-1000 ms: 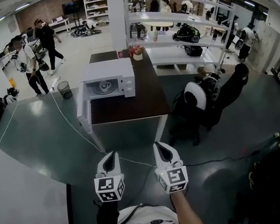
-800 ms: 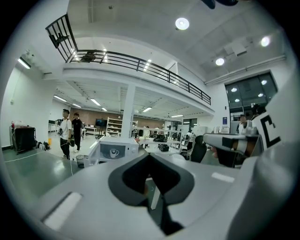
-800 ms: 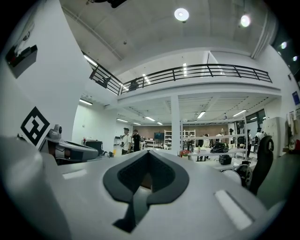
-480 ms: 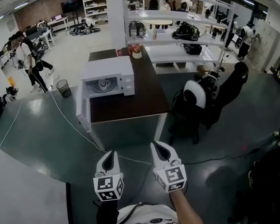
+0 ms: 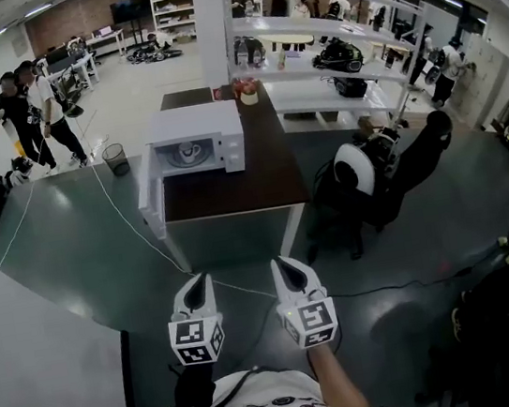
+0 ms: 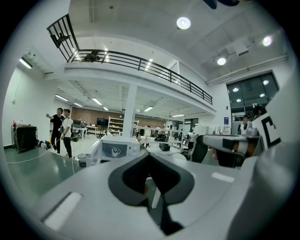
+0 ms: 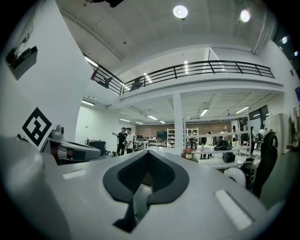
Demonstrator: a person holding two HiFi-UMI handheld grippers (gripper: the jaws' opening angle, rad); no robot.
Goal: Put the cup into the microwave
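Placement looks done: the small white cup (image 5: 191, 150) sits inside the white boxy microwave (image 5: 223, 122), whose door (image 5: 148, 197) stands swung open at the left edge of the dark brown worktop (image 5: 242, 185). Both tongs are clenched on nothing. The left tongs (image 5: 200, 280) and right tongs (image 5: 282, 263) are held side by side, low and well apart from the worktop, likely because nothing is left to carry. Shutting the door may be the one remaining move.

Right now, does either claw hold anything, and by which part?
Nothing: the left claw and the right claw are shut and empty; the cup stands inside the microwave.
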